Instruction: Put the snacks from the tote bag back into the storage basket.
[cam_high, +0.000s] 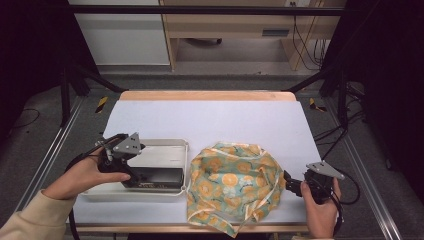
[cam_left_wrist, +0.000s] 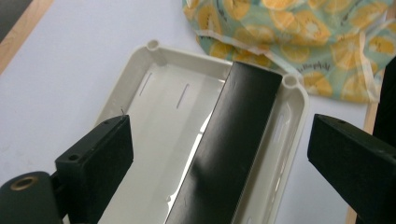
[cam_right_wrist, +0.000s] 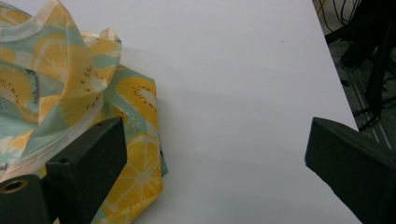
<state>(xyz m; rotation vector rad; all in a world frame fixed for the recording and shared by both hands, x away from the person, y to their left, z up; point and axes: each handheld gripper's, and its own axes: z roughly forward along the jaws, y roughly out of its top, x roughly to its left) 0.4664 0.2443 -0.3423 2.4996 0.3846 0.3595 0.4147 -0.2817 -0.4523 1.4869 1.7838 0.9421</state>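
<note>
Black box (cam_high: 154, 178) lies flat in the white tray (cam_high: 170, 145), along the tray's 6 o'clock wall, at roughly 8 o'clock on the table (cam_high: 210, 112). In your left gripper view the box (cam_left_wrist: 229, 149) runs lengthwise down the tray (cam_left_wrist: 154, 84), nearer one long wall.

Your left gripper (cam_high: 131, 175) is over the box's 9 o'clock end, jaws wide apart, straddling it; contact with the box is hard to judge from the high view.

Lemon-print cloth (cam_high: 234, 182) sits bunched just beside the tray at its 3 o'clock, hem at the table's 6 o'clock edge.

Your right gripper (cam_high: 291, 184) is at the cloth's 3 o'clock edge, jaws wide apart, nothing between them; one jaw sits against the cloth (cam_right_wrist: 70, 93).
</note>
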